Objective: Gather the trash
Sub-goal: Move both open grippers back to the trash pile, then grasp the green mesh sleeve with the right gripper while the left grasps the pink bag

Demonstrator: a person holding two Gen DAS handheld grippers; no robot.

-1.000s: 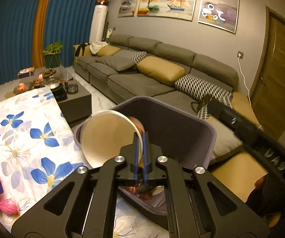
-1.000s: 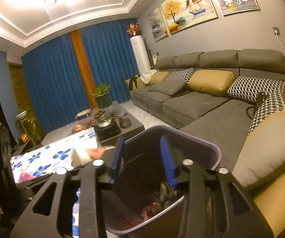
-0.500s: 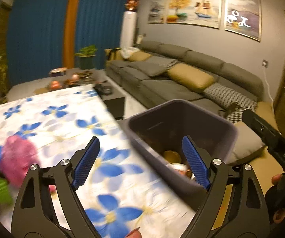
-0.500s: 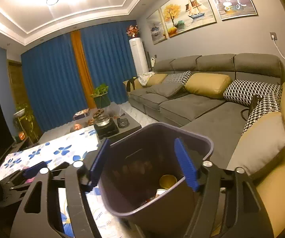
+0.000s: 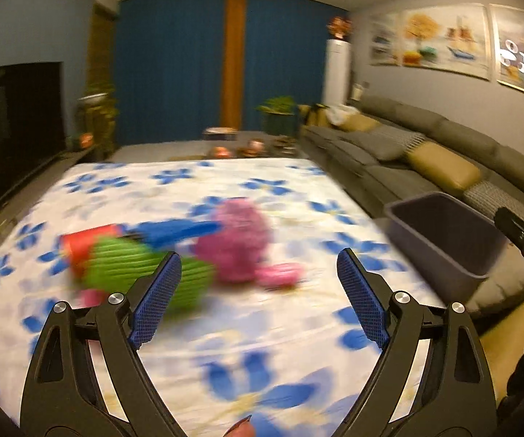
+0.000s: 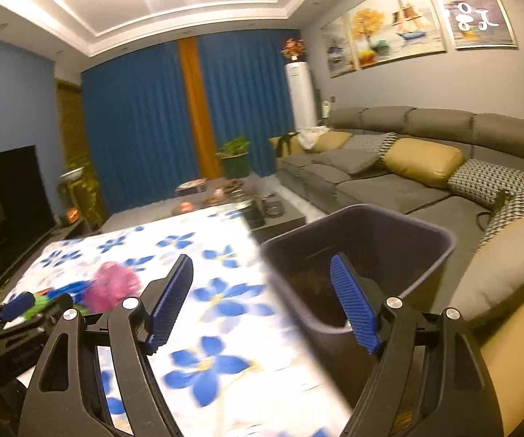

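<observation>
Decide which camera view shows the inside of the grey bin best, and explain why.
The right wrist view: the grey bin sits close, and its mouth faces the camera, though the bottom stays dark. The left wrist view shows it smaller, off at the right edge, with only the inner walls visible.

left gripper dropped the paper bowl, jaws now wide and empty, view swung off the bin (now right edge) onto table trash; right gripper jaws opening, empty.
</observation>
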